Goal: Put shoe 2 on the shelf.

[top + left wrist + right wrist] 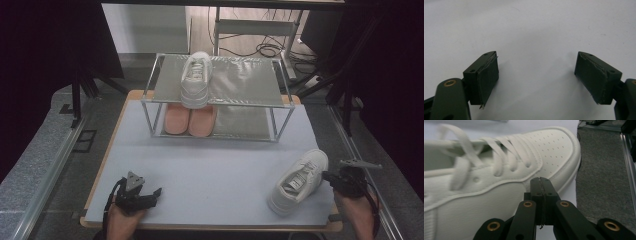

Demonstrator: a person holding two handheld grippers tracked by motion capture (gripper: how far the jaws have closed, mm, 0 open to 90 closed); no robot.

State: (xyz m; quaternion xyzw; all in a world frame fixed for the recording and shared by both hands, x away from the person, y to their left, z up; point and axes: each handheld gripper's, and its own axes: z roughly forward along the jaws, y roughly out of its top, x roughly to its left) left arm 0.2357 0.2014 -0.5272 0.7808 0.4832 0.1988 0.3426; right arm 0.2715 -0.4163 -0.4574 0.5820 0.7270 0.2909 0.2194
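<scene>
- A pale blue table (210, 165) seen from above, with a person's two hands at its near edge, each holding a black gripper.
- The left gripper (150, 196) rests low at the near left corner; in the left gripper view its jaws stand wide apart over the bare table top, nothing between them.
- The right gripper (326, 176) sits at the near right edge, right beside a white sneaker (298, 181); in the right gripper view its jaws are pressed together with nothing between them, tips right against the shoe's side near the toe — whether they touch it I cannot tell.
- That sneaker lies on the table at an angle, laces up, close to the right edge.
- At the far side stands a two-shelf metal rack (250, 82); a second white sneaker (196, 80) sits on its top shelf; a pair of pink slippers (190, 120) sits on the lower shelf, beneath it.
</scene>
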